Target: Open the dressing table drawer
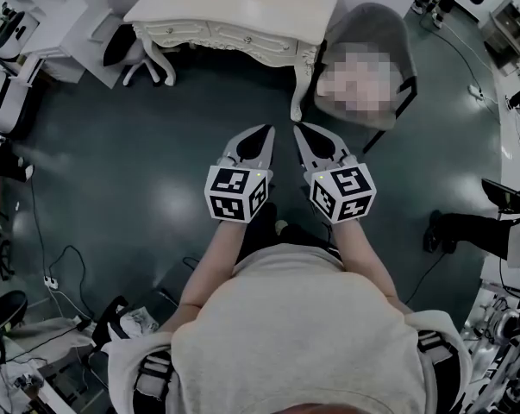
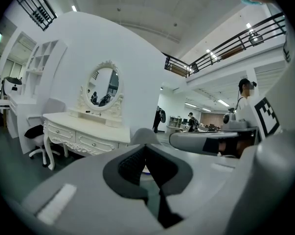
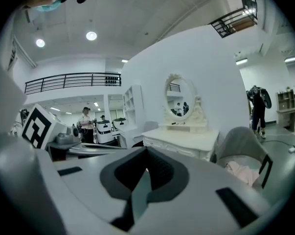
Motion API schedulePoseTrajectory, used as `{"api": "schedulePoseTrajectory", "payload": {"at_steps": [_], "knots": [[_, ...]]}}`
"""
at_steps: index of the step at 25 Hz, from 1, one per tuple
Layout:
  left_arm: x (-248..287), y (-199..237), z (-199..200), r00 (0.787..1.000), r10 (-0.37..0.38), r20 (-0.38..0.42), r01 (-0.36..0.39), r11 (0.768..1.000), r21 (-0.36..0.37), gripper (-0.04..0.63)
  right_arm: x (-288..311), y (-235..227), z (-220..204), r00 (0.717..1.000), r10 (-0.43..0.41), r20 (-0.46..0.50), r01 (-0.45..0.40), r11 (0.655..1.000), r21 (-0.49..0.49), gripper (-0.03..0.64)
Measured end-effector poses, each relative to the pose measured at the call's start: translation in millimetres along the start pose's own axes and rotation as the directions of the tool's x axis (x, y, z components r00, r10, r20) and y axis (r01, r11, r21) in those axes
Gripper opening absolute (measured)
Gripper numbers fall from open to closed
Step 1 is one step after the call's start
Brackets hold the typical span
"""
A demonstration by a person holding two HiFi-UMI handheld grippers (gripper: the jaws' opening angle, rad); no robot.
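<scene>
All dressing table drawers [image 2: 95,142] shut; pink cloth [image 3: 238,173] in grey chair [image 3: 242,138].

White carved dressing table [image 1: 234,7] on curved legs, knobbed front drawers [image 2: 95,143] all shut

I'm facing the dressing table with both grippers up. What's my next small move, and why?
Probably step forward toward the dressing table. Its drawer fronts look closed and sit well beyond the left gripper and right gripper, both shut and holding nothing.
</scene>
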State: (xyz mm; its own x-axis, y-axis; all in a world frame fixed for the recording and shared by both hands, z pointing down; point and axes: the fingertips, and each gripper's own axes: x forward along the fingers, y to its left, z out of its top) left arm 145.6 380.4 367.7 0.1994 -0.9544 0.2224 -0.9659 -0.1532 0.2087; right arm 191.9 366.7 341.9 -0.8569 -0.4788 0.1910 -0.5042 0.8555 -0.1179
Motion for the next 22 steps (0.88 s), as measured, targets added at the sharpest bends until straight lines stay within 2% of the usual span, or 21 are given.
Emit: {"api": "schedulePoseTrajectory", "payload": {"at_steps": [6,11,16,22], "knots": [[30.0,22.0,-5.6,1.000,0.000,-0.024,0.000,1.000,-0.017,0.009,28.8,-19.9,-11.4,1.000,-0.007,-0.030,0.008,1.000,0.022,0.008],[68.4,66.6,1.8,0.999,-0.013,-0.032,0.012,0.999,-0.031,0.009,80.8,-48.9,-5.5,0.998,-0.050,-0.024,0.051,0.998,0.034,0.008],[120.4,121.9,30.2,0.997,-0.068,-0.044,0.067,0.998,-0.016,0.009,154.7,-77.4,15.7,0.998,-0.066,-0.014,0.067,0.996,0.059,0.008],[179.1,196.7,69.1,0.991,-0.117,-0.058,0.118,0.993,0.010,0.009,238.5,-109.5,44.1,0.992,-0.125,-0.004,0.125,0.990,0.063,0.008]]}}
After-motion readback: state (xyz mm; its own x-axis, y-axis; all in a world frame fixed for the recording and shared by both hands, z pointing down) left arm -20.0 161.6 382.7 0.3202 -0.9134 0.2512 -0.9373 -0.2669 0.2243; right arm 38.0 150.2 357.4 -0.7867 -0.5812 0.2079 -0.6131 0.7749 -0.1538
